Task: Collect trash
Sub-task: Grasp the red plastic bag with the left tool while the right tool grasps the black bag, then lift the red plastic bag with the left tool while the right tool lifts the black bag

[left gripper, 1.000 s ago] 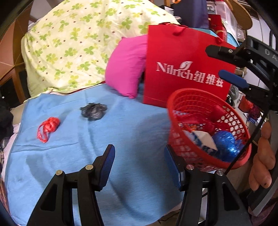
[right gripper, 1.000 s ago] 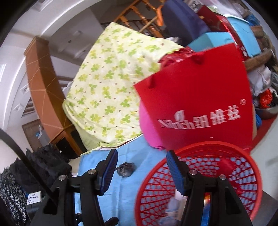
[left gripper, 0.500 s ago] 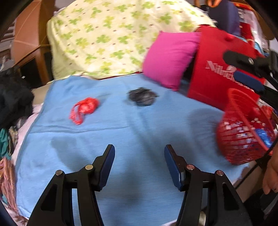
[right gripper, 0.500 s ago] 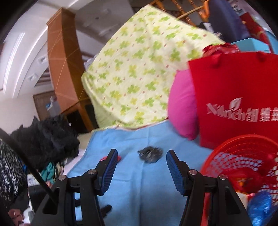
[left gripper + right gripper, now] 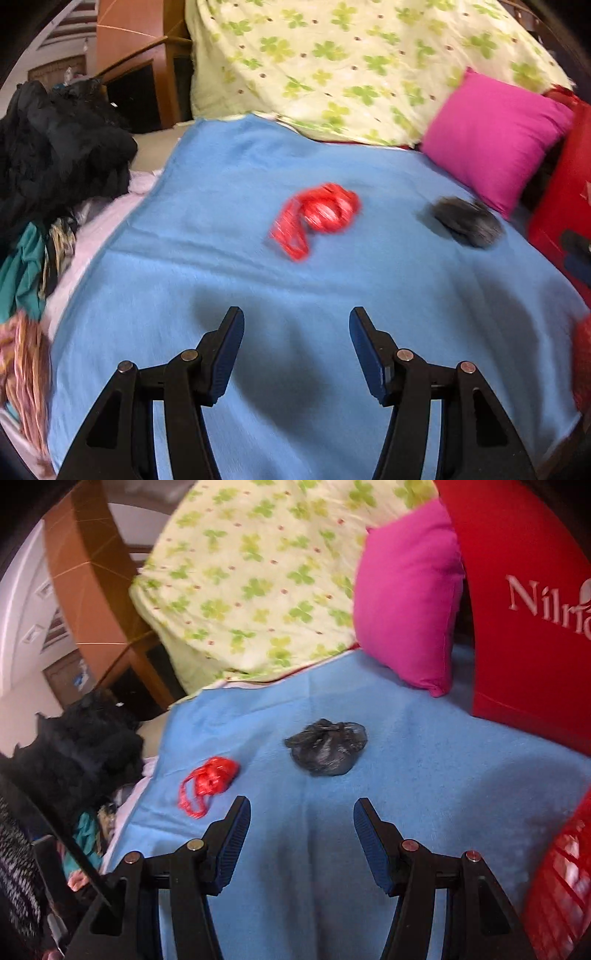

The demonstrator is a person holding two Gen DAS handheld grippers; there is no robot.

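A crumpled red plastic bag [image 5: 317, 216] lies on the blue blanket [image 5: 258, 295], straight ahead of my open, empty left gripper [image 5: 295, 332]. A crumpled black plastic bag [image 5: 465, 221] lies to its right. In the right wrist view the black bag [image 5: 327, 751] lies just ahead of my open, empty right gripper [image 5: 301, 823], and the red bag [image 5: 208, 781] is to the left of it. The red basket's rim [image 5: 557, 878] shows at the lower right edge.
A pink pillow [image 5: 406, 602] and a red paper bag [image 5: 528, 609] stand at the back right. A yellow clover-print quilt [image 5: 351, 62] is piled behind. Dark clothes [image 5: 55, 147] are heaped off the blanket's left edge.
Both grippers have swung left, away from the red basket. The red bag now sits ahead of the left gripper and the black bag ahead of the right. Both stay open.
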